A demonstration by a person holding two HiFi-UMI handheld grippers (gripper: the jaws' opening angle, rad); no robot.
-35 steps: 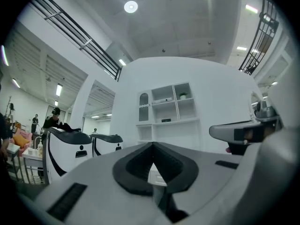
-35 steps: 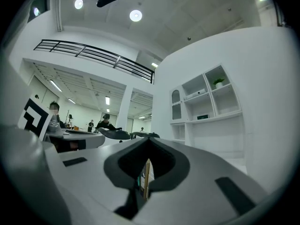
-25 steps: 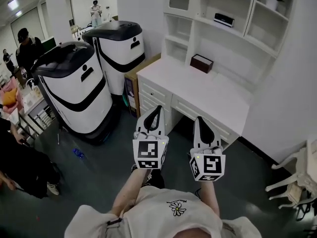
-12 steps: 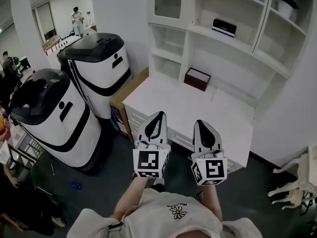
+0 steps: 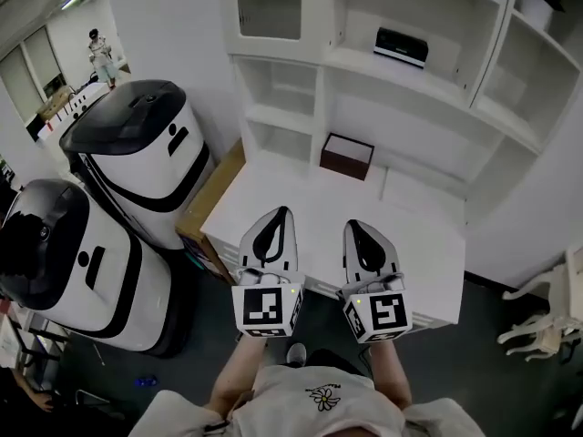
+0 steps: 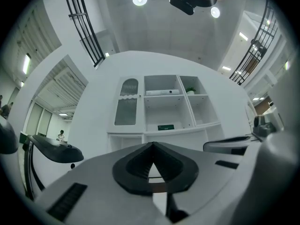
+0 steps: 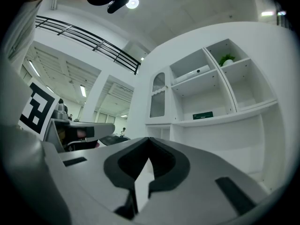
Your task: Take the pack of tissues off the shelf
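1. Nothing is done yet. The pack of tissues [image 5: 401,46] lies on the middle shelf [image 5: 455,87], at one o'clock from both grippers and well apart.
2. The left gripper [image 5: 278,213] and right gripper [image 5: 358,227] hover over the desk [image 5: 301,189], jaws clenched on nothing.
3. Left to do: reach, open, grasp, lift off.

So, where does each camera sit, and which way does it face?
Head view: on the person's head, looking steeply down at desk and shelf; arms, shirt, left gripper and right gripper show.
Left gripper view: on the left gripper, facing the shelf along its shut jaws; the right gripper shows at right.
Right gripper view: on the right gripper, facing the shelf along its shut jaws; the left gripper's cube shows at left.
Shared: all three show the pack on the shelf.
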